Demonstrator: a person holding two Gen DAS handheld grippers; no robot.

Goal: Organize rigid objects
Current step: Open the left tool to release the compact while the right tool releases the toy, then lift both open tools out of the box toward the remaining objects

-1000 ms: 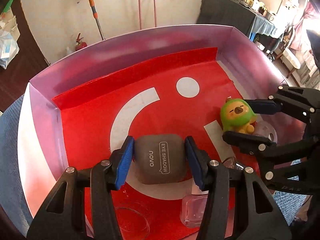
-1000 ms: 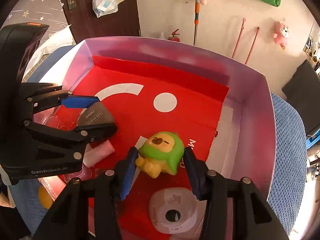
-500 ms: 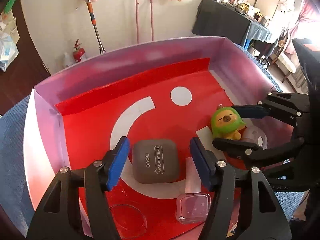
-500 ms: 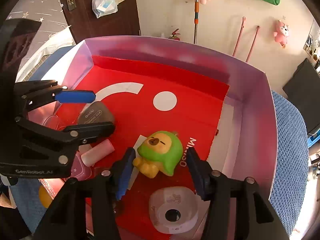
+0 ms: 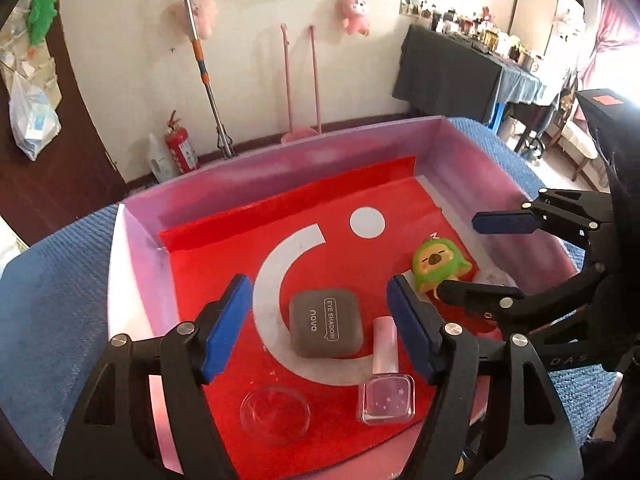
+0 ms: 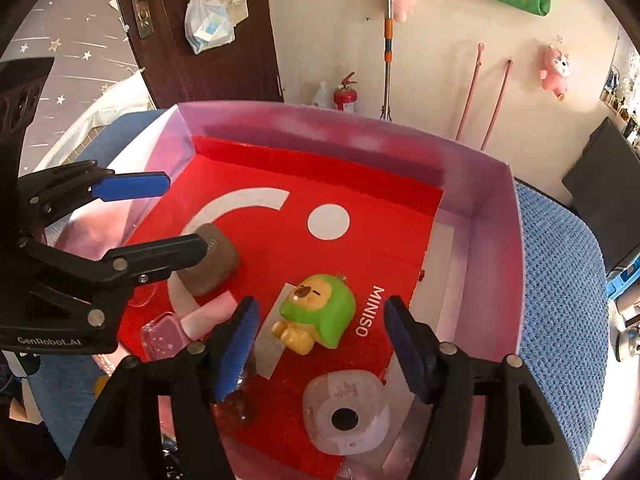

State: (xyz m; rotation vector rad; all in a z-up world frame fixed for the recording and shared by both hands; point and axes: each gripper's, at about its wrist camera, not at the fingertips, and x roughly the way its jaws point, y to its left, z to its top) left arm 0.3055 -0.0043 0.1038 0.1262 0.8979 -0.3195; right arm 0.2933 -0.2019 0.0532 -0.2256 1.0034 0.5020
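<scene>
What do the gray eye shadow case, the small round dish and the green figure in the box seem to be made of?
Eye shadow case: probably matte plastic; dull gray surface without glare, printed white text.
Round dish: clear glass or plastic, I cannot tell which; the red floor shows through it and its rim glints.
Green figure: likely smooth molded plastic or vinyl; soft highlights on the hood, even solid colors.

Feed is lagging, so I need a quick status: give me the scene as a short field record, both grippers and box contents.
left gripper: fingers opening, nothing gripped, above the eye shadow case
right gripper: fingers opening, green toy lies free between them
box: red-lined, on a blue cloth
also in box: pink nail polish bottle, clear dish, white tape dispenser
</scene>
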